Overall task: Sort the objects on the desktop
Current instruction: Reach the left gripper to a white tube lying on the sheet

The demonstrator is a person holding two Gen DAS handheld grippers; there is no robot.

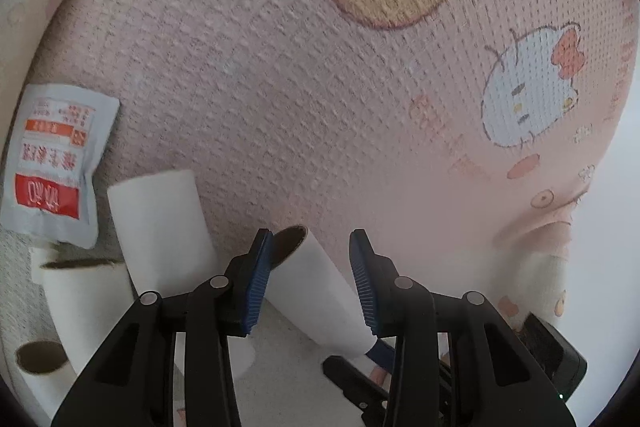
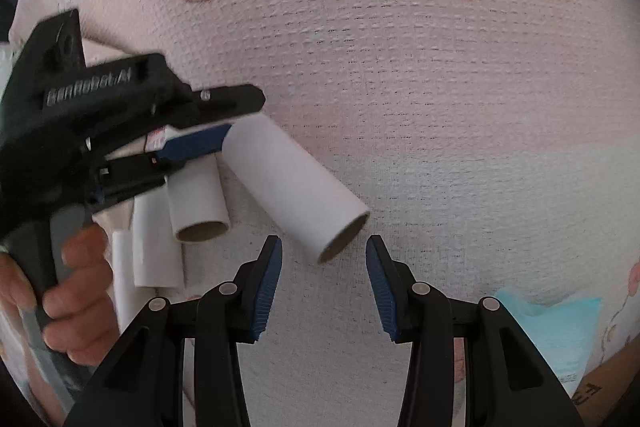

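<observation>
The left gripper point(image 1: 311, 279) is clenched on a white cardboard tube point(image 1: 320, 299), its blue pads point(image 1: 256, 287) pressed against the tube's two sides; the tube's brown open end points away from the camera in the left wrist view. In the right wrist view the same tube point(image 2: 294, 187) sticks out slantwise from the left gripper point(image 2: 208, 143), above a pink cloth point(image 2: 400, 87) printed with peaches and cartoon cats. A hand point(image 2: 76, 291) grips the left gripper's handle at the left edge of that view. The right gripper point(image 2: 324, 287) is released, its jaws standing apart with nothing between them, just below the held tube's open end and not touching it. To the left of the held tube, more white tubes point(image 2: 198, 199) lie bunched together on the cloth, partly under the left gripper. In the left wrist view these spare tubes point(image 1: 160, 231) lie left of the held tube, and a small white packet point(image 1: 56, 163) with red print lies beyond them, further left. A light blue packet point(image 2: 556, 323) lies on the cloth well to the right of the held tube.
</observation>
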